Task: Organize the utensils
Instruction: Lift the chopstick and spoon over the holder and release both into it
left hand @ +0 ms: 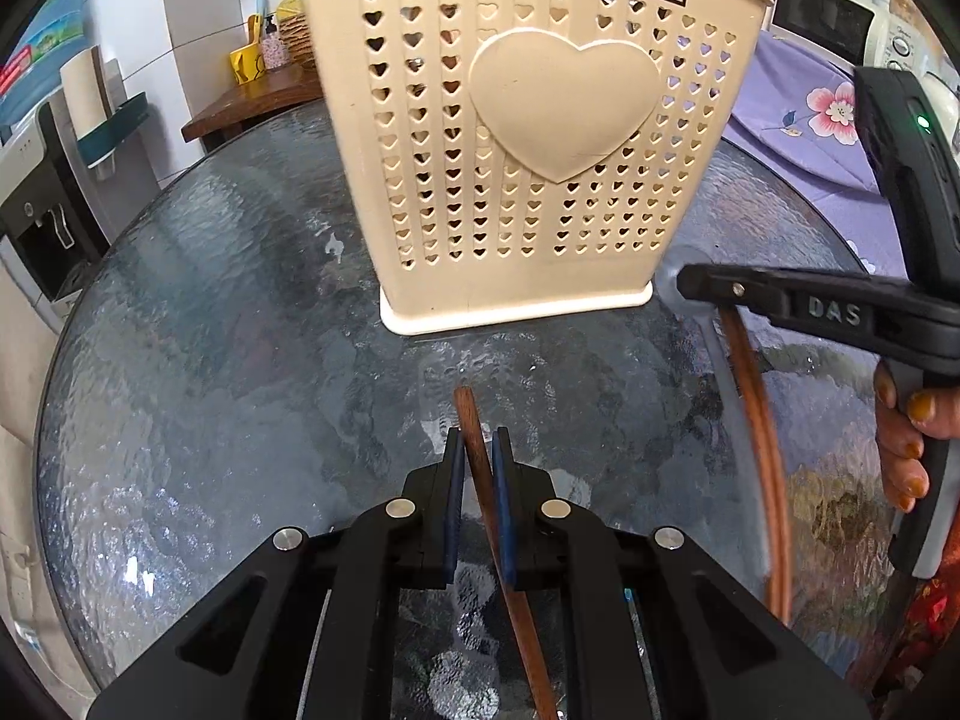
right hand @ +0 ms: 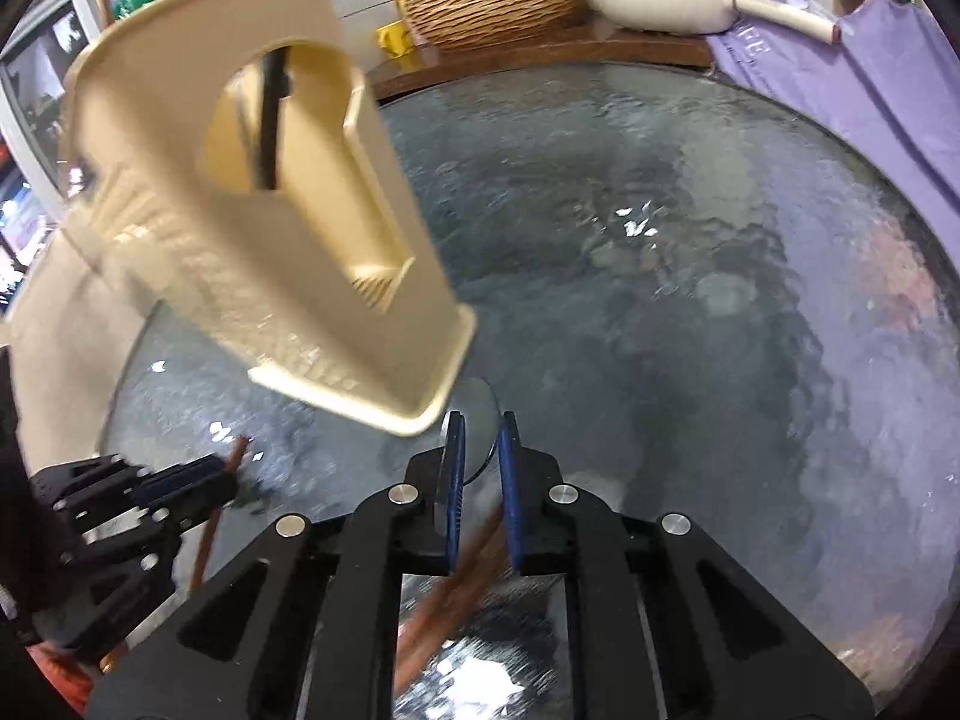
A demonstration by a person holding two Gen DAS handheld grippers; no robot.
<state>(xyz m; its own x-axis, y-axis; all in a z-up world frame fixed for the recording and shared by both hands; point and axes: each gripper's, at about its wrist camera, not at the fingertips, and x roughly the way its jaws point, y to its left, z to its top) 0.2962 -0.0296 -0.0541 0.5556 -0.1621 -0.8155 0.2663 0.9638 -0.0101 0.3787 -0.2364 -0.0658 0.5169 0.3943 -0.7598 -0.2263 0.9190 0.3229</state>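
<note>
A cream utensil holder (left hand: 516,138) with heart holes stands on the round glass table (left hand: 210,360); it shows in the right wrist view (right hand: 270,228) too, with a dark utensil inside. My left gripper (left hand: 478,444) is shut on a brown wooden chopstick (left hand: 474,450), held just above the glass in front of the holder. My right gripper (right hand: 478,426) is shut on a spoon-like utensil with a grey round head (right hand: 477,420) and a brown handle (right hand: 462,576), next to the holder's base corner. In the left wrist view it sits at the right (left hand: 687,285).
A wooden shelf (right hand: 540,54) behind the table carries a wicker basket (right hand: 498,6), a yellow cup and a white pan. A purple flowered cloth (left hand: 804,120) lies at the right. A water dispenser (left hand: 42,198) stands at the left.
</note>
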